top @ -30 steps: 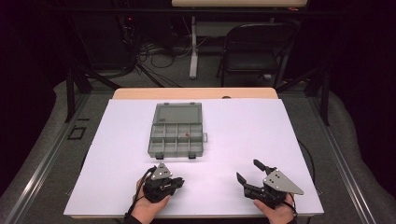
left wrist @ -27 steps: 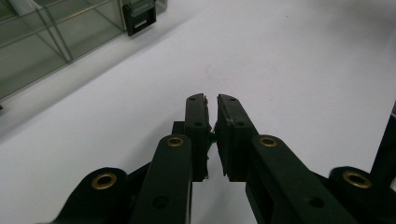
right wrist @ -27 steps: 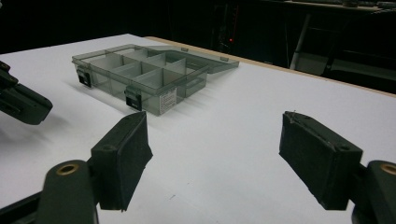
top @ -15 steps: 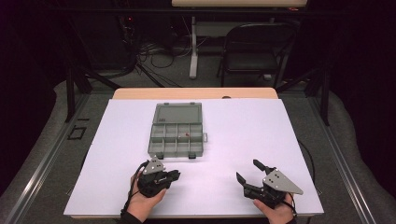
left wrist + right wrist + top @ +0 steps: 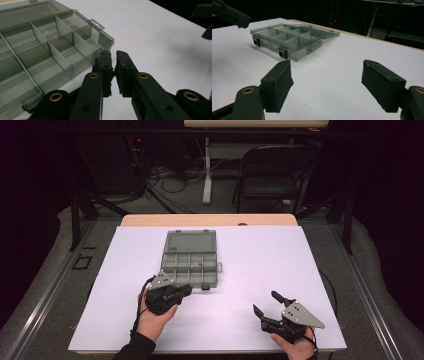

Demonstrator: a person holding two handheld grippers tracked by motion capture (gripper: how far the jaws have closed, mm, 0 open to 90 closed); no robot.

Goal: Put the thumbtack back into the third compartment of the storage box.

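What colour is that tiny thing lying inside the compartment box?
Red and white, the tiny thing in the box; the left gripper view shows it best.

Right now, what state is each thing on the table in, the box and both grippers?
Organizer box: lid open, lying flat behind it; one small red-and-white bit inside.
Left gripper: jaws nearly shut, a thin gap between them, holding nothing.
Right gripper: jaws wide open, empty.

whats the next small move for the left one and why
Probably open the left hand-held gripper: its jaws stand nearly shut with nothing between them, right at the near corner of the open compartment box, where a small red piece lies.
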